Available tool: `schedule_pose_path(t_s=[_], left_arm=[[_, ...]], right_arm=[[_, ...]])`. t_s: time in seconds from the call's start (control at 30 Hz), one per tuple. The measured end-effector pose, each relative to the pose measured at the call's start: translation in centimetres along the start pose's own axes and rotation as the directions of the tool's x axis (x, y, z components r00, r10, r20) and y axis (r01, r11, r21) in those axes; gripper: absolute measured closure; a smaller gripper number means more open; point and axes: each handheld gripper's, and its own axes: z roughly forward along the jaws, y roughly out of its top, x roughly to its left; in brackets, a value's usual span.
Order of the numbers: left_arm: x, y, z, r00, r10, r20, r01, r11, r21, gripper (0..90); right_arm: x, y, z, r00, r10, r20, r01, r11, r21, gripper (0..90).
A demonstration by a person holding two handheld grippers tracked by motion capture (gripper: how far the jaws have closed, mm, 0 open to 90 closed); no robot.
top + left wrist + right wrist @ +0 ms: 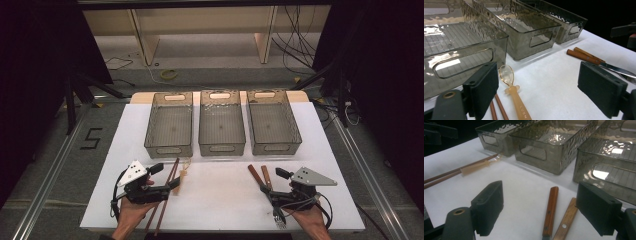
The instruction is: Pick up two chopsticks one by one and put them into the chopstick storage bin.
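My left gripper (539,95) stood with jaws released over the translucent amber plastic spoon (512,93) and brown wooden chopsticks (499,108). My right gripper (541,212) gaped empty above two wooden-handled utensils (550,211).

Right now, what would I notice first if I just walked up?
Three see-through bins in a row at the back of the white table. In front, chopsticks and a spoon lie by the open left gripper, and two wooden-handled utensils by the open right gripper.
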Motion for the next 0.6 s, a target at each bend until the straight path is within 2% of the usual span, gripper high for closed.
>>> schedule_pose_path(t_s=[0.07, 0.13, 0.17, 0.2, 0.27, 0.3, 0.33, 0.37, 0.4, 0.47, 0.53, 0.6], left_arm=[[0.0, 0.1, 0.1, 1.0000, 0.000, -0.004, 0.000, 0.9999, 0.011, 16.1], [-0.1, 0.4, 0.1, 0.9999, 0.011, -0.012, -0.010, 0.9991, 0.042, 16.2], [-0.1, 0.8, 0.2, 0.9996, 0.013, -0.024, -0.011, 0.9971, 0.075, 16.4], [-0.1, 0.8, 0.2, 0.9996, 0.013, -0.024, -0.011, 0.9971, 0.075, 16.5], [0.1, 1.6, 0.1, 0.9992, 0.010, -0.037, -0.006, 0.9930, 0.118, 16.6], [0.1, 1.6, 0.1, 0.9992, 0.010, -0.037, -0.006, 0.9930, 0.118, 17.2], [0.2, 2.1, 0.1, 0.9990, 0.003, -0.046, 0.004, 0.9887, 0.150, 17.2], [0.2, 2.1, 0.1, 0.9990, 0.003, -0.046, 0.004, 0.9887, 0.150, 17.3], [0.3, 2.3, 0.1, 0.9986, 0.001, -0.052, 0.008, 0.9851, 0.172, 17.3], [0.5, 2.8, 0.4, 0.9990, -0.007, -0.044, 0.017, 0.9710, 0.238, 16.9], [0.7, 3.3, 0.7, 0.9989, -0.009, -0.047, 0.024, 0.9484, 0.316, 17.6], [0.9, 3.8, 0.9, 0.9969, 0.007, -0.078, 0.023, 0.9248, 0.380, 18.4]], right_arm=[[0.0, 0.0, 0.0, 1.0000, -0.001, 0.002, 0.001, 1.000, 0.000, 23.0], [-0.1, 0.1, 0.0, 1.0000, 0.006, 0.005, -0.006, 1.000, 0.002, 23.2], [-0.2, 0.1, -0.1, 0.9999, 0.009, 0.005, -0.009, 1.000, 0.003, 23.3], [-0.2, 0.1, 0.0, 1.0000, 0.008, 0.004, -0.008, 1.000, 0.004, 23.3], [-0.2, 0.1, 0.0, 0.9999, 0.011, 0.004, -0.011, 1.000, 0.010, 23.3], [-0.3, 0.1, 0.0, 0.9999, 0.011, 0.005, -0.011, 1.000, 0.011, 23.3], [-0.3, 0.1, 0.0, 0.9999, 0.012, 0.005, -0.012, 1.000, 0.014, 23.3], [-0.3, 0.1, 0.0, 0.9999, 0.011, 0.003, -0.011, 1.000, 0.016, 23.3], [-0.3, 0.1, 0.1, 0.9999, 0.011, 0.003, -0.011, 1.000, 0.018, 23.3], [-0.3, 0.1, 0.1, 0.9999, 0.013, 0.000, -0.013, 1.000, 0.017, 23.3], [-0.3, 0.1, 0.0, 0.9999, 0.013, -0.002, -0.013, 1.000, 0.022, 23.3], [-0.3, 0.1, 0.1, 0.9999, 0.011, -0.007, -0.011, 1.000, 0.026, 23.3]])
